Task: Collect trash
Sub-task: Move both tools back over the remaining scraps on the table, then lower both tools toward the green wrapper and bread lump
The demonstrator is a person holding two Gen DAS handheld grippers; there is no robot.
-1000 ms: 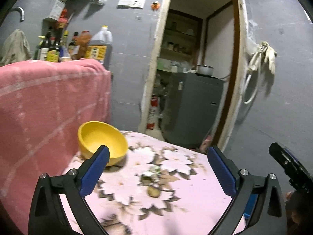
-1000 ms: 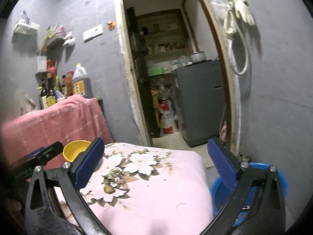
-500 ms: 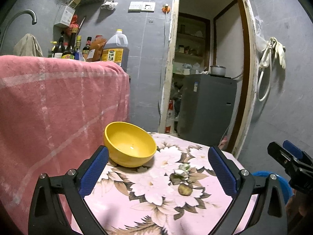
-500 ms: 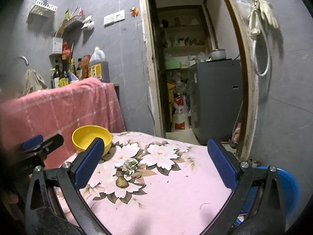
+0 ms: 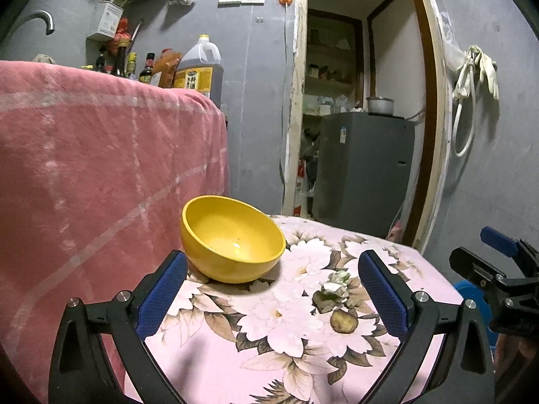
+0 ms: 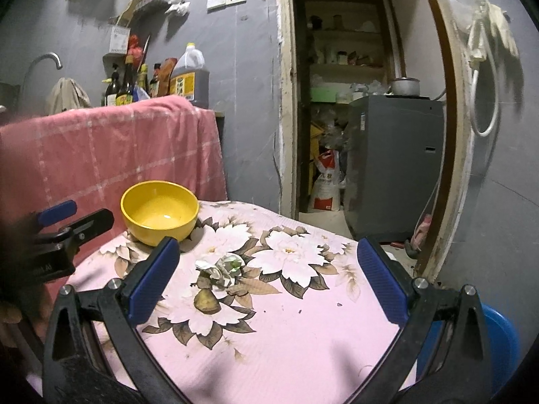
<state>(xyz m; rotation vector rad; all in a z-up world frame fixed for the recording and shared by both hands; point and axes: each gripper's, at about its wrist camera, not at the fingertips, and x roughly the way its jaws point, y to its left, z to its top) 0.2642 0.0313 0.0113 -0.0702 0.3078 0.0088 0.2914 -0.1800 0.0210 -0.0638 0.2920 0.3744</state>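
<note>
A crumpled white and green wrapper lies on the pink floral tablecloth, with a brownish scrap just in front of it. Both also show in the left wrist view, the wrapper and the scrap. A yellow bowl stands behind them; it also shows in the right wrist view. My left gripper is open and empty, low over the table in front of the bowl. My right gripper is open and empty, with the wrapper between its fingers further ahead.
A blue bin stands on the floor to the right of the table. A pink checked cloth hangs over the counter on the left, with bottles on top. A doorway with a grey fridge is behind the table.
Both grippers have moved forward and lower toward the table. The bowl and the trash now look larger and nearer. Both stay open.
</note>
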